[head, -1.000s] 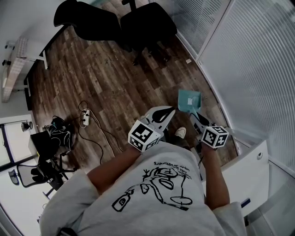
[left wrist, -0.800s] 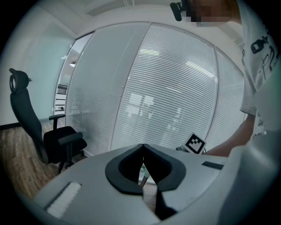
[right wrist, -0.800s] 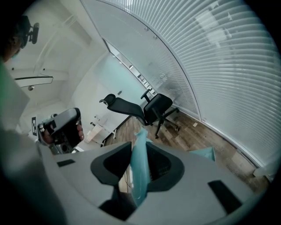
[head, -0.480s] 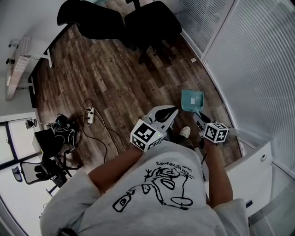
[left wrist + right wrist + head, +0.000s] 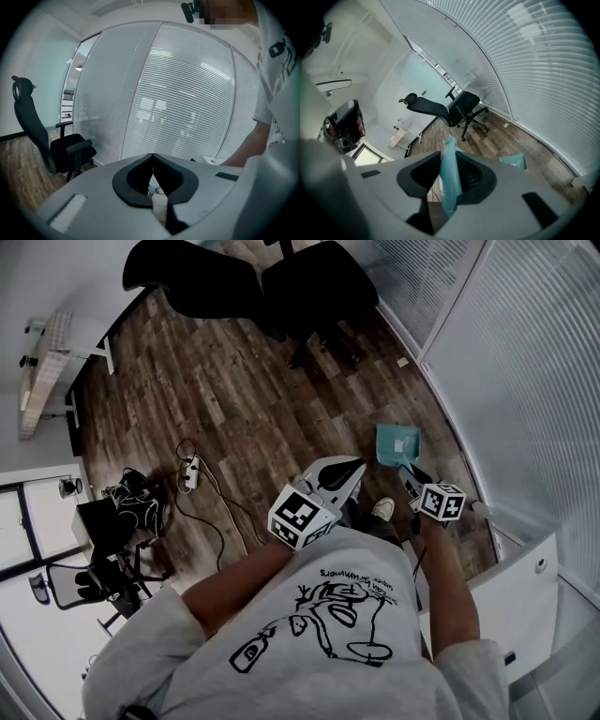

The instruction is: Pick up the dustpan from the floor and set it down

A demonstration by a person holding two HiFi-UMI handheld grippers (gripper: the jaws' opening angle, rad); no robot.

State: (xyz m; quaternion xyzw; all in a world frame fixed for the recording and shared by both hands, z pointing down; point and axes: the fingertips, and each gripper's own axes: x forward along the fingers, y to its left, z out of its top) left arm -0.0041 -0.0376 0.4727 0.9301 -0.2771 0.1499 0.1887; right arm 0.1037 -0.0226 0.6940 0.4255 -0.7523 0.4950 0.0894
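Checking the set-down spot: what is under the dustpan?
Bare wood-plank floor shows round the teal dustpan, beside the blind-covered wall. The patch directly beneath the pan is covered, and whether it touches the floor cannot be told.

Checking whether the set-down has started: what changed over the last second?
The right gripper, shut on the teal handle of the dustpan, has sunk, lowering it toward the floor. No grip taken or released. The left gripper stayed in place, shut and empty; the office chairs did not move.

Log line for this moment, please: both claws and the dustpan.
right claw: shut on dustpan handle | left claw: shut, empty | pan end low over wood floor, contact unclear
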